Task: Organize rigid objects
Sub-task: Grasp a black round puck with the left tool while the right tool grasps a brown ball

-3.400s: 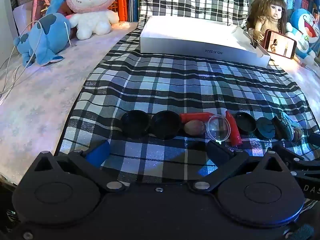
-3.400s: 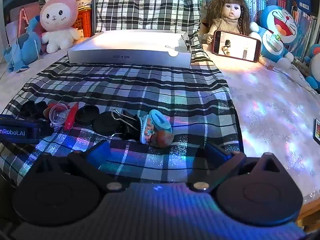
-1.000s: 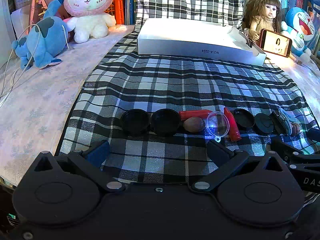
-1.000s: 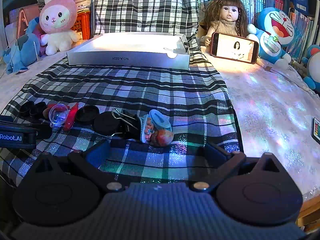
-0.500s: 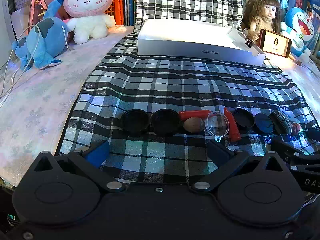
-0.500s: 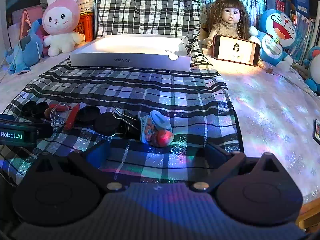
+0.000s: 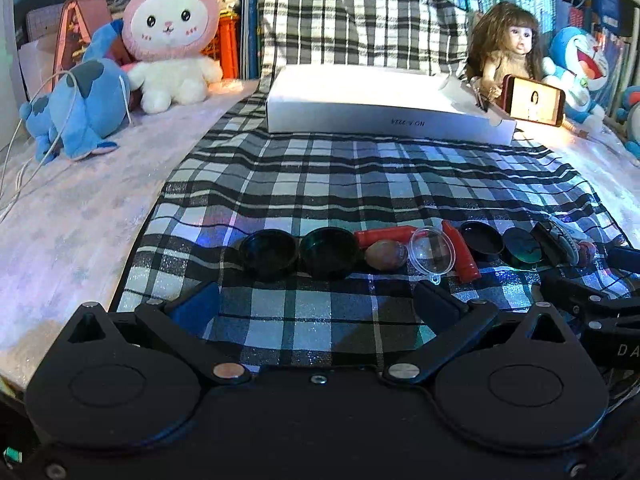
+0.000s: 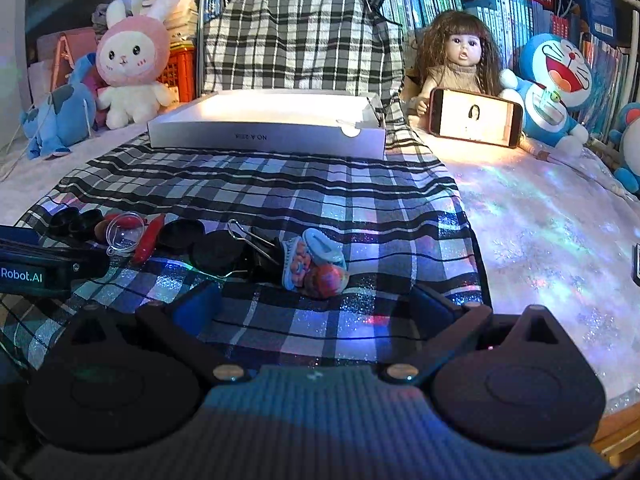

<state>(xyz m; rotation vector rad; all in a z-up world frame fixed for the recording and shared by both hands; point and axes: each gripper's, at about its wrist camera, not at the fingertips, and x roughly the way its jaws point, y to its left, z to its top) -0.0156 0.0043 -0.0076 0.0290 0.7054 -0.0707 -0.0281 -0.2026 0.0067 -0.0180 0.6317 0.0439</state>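
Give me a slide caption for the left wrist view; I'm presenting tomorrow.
Open left gripper faces a row of small objects on plaid cloth, white box beyond.

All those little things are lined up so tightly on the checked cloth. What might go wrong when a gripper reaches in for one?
The clear dome leans against the brown nut and a red piece, so gripping one may knock the others. The round nut could roll. The binder clip overlaps a black lid, so it may drag that along.

Dim room, coloured glints on cloth (image 7: 360,184) (fisheye bends the edges).
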